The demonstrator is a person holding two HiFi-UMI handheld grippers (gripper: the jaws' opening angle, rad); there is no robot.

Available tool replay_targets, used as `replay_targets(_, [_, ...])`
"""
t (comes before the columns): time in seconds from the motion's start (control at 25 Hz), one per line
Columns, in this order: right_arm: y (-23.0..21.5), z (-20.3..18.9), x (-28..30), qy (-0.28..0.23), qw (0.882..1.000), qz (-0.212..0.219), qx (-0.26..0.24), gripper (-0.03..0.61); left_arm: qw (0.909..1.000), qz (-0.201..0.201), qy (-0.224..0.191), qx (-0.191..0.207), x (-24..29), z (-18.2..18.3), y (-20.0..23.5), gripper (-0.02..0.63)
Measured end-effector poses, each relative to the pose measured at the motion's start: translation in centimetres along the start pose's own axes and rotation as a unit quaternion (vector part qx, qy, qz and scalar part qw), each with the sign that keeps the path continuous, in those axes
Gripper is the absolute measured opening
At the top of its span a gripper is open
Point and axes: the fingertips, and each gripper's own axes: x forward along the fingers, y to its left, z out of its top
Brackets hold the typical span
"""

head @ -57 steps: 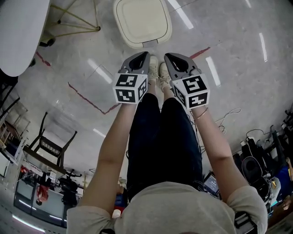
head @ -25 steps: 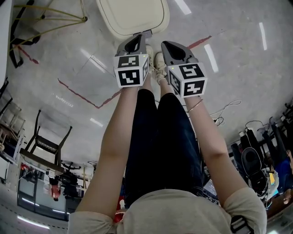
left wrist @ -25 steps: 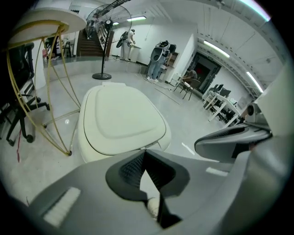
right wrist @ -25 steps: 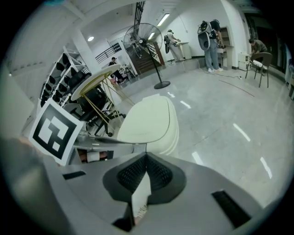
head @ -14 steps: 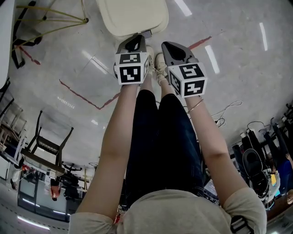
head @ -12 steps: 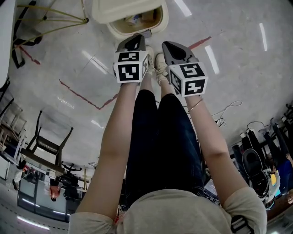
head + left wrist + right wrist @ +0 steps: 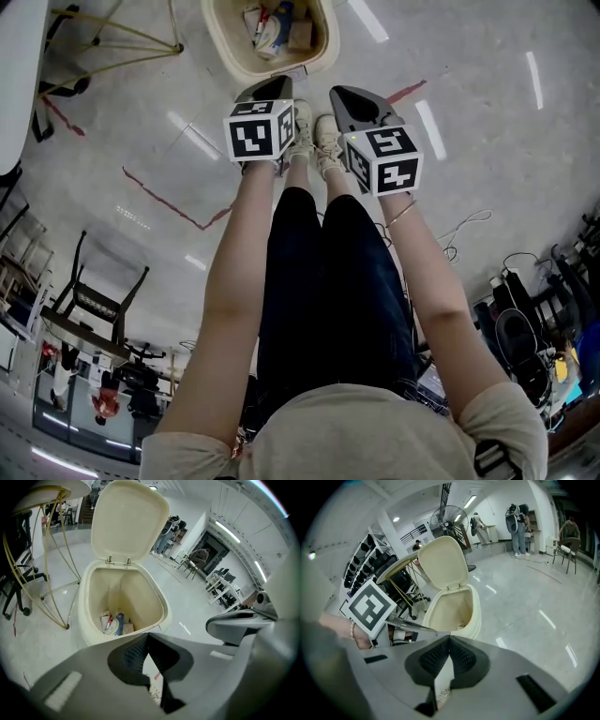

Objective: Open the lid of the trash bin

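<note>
Already the lid stands open on the trash bin at our feet; we judge it light, stiff plastic, best taken by its front edge. Our left hand-held gripper and right hand-held gripper are closed, empty.

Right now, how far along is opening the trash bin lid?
Done: the lid stands raised on its hinges, and the trash bin is open, with rubbish showing at its bottom. In hand: nothing; the left gripper and right gripper both have their jaws together and empty, near the bin's front. Left: nothing that I can see.
</note>
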Motion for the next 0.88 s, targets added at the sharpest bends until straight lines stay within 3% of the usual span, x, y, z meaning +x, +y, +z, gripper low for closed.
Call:
replay_targets(0.48, [3.0,4.6,-6.0,-0.013,0.999,0.003,-0.029,0.008,0.9983,-0.037,-0.044,0.01,-8.1,3.9,-3.1,0.009])
replay_targets(0.88, [5.5,10.2,-13.4,-0.045,0.997,-0.012,-0.068,0.008,0.9909,-0.068,-0.086,0.079,-15.6,9.4,-7.5,0.009])
